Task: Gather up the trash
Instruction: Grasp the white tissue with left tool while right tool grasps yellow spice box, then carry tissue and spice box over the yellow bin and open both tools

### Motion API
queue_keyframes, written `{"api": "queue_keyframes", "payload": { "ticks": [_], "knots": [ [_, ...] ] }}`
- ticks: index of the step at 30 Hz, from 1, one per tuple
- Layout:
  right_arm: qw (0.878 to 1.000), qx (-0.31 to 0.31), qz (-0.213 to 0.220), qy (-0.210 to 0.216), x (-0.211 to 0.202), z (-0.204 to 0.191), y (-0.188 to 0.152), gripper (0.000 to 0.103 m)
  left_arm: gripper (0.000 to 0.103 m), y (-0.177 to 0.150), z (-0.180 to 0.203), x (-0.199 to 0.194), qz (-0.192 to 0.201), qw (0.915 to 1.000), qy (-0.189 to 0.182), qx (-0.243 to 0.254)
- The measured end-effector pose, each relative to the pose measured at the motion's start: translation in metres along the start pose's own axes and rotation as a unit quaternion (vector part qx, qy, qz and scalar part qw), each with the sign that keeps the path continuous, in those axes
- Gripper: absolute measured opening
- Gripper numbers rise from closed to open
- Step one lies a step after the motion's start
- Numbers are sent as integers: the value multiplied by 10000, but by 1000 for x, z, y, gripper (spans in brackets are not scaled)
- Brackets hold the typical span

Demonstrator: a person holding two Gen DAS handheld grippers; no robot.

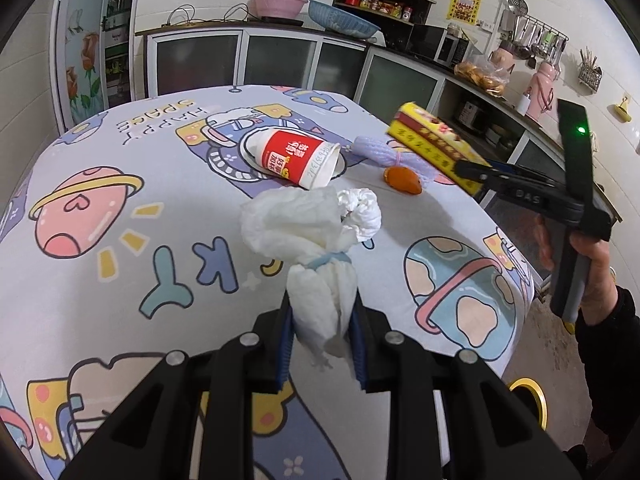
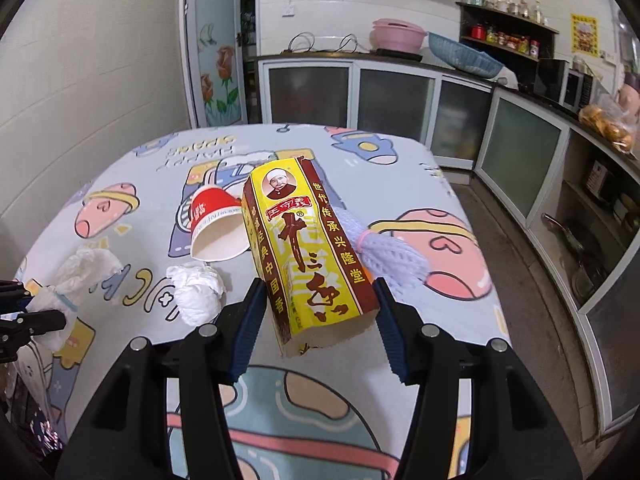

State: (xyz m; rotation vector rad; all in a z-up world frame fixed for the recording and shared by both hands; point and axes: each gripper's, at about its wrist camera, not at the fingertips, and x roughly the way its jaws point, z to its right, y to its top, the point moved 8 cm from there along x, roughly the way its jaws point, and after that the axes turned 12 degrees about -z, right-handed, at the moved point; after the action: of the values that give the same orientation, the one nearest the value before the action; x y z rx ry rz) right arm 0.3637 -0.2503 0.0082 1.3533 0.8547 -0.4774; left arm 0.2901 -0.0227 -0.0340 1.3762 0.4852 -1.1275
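Observation:
My left gripper [image 1: 322,312] is shut on a crumpled white tissue bundle [image 1: 304,232] with a blue band, just above the table; it also shows in the right wrist view [image 2: 76,276]. My right gripper [image 2: 320,296] is shut on a yellow and red spice box [image 2: 308,256], lifted over the table; the box also shows in the left wrist view [image 1: 436,142]. A red and white paper cup [image 1: 296,158] lies on its side. A second tissue wad [image 2: 198,288], a purple foam net [image 1: 384,154] and an orange peel [image 1: 402,180] lie on the cartoon tablecloth [image 1: 120,272].
Kitchen cabinets [image 1: 280,60] and a counter run behind and to the right of the table. A yellow-rimmed round object [image 1: 532,396] sits on the floor past the table's right edge. A bag of bread [image 1: 480,74] lies on the counter.

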Motion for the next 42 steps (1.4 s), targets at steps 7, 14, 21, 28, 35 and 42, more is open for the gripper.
{"api": "queue_keyframes", "payload": {
  "ticks": [7,14,21,28,35,42],
  "knots": [
    [9990,319,291,-125,-43,26,-4,51,23,-14,-2,-15,26,10000,62,49],
    [9979,488,346,-249,-67,42,-19,51,23,-31,-3,-20,-63,9999,33,90],
    [9967,709,226,-318,-78,55,-54,51,23,-46,8,-16,-132,9997,-80,170],
    [9926,1095,178,-494,-108,73,-113,51,23,-50,59,-3,-255,9965,-456,653],
    [9829,1548,187,-980,-165,99,-196,51,23,-51,150,8,-254,9833,-1083,1440],
    [9632,2138,192,-1620,-227,135,-284,52,23,-59,242,14,-257,9627,-1592,2172]
  ]
}}
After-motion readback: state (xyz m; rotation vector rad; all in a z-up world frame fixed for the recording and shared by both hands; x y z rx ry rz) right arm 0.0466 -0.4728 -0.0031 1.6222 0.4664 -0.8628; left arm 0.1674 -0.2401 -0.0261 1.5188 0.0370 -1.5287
